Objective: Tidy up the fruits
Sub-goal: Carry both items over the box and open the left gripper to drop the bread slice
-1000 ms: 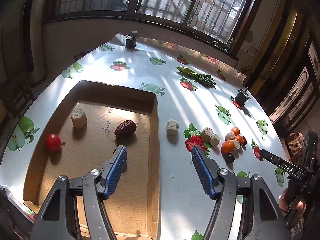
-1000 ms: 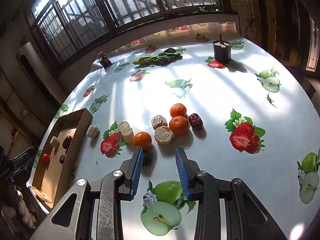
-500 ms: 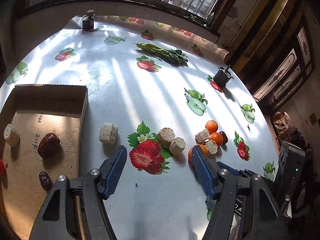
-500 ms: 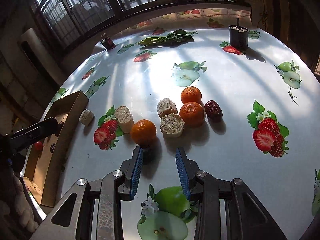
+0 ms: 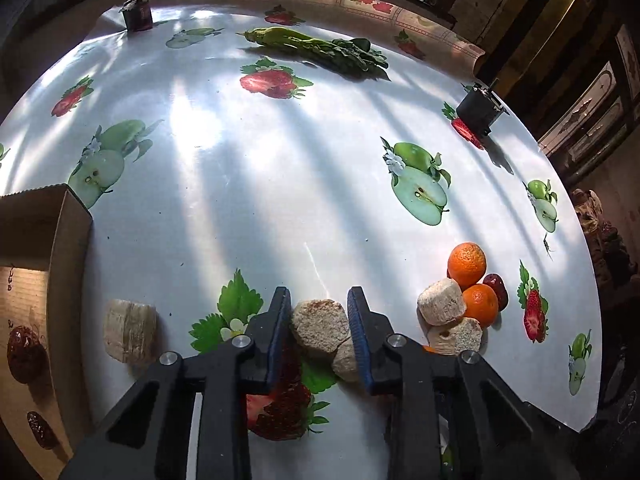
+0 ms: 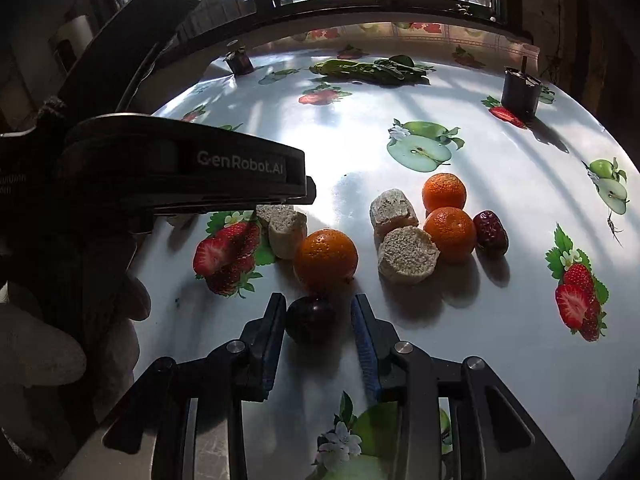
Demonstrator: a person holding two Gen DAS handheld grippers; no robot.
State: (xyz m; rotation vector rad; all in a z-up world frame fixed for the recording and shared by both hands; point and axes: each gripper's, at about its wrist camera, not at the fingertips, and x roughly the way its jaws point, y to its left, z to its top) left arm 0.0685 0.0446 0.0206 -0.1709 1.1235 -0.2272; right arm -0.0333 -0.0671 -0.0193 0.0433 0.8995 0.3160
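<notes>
Cardboard, brown: a shallow open box (image 5: pixel 68 240) sat at the far left of the left wrist view, with two dark red wrinkled dates (image 5: pixel 26 354) on its floor. Just right of the box wall, a pale beige cylindrical chunk (image 5: pixel 130 336) lay alone on the glossy white fruit-print tablecloth (image 5: pixel 280 180).

At centre, the left gripper (image 5: pixel 320 320) pointed steeply down. Its jaws were closing, and both blue pads already sat against the sides of a round beige crumbly piece (image 5: pixel 320 328), which rested on the cloth over a printed strawberry. A second beige piece (image 5: pixel 345 362) touched it on the lower right, partly hidden by the right finger.

Further right lay a tight cluster: two small orange mandarins (image 5: pixel 467 260), two more beige chunks (image 5: pixel 441 302) and a dark red date (image 5: pixel 496 286), all touching.

In the right wrist view, a light-gloved hand (image 6: pixel 40 352) filled the left edge, under the black body of the other gripper. At centre, the right gripper (image 6: pixel 318 320) was partly open around a dark purple round fruit (image 6: pixel 310 318). The left pad was at the fruit's side, with a visible gap at the right pad, so there was no grip. The fruit sat on the cloth, just in front of a third orange mandarin (image 6: pixel 326 260).

Far back lay a bunch of green leafy vegetables (image 6: pixel 368 70), with a black cup (image 6: pixel 520 92) at the right.
</notes>
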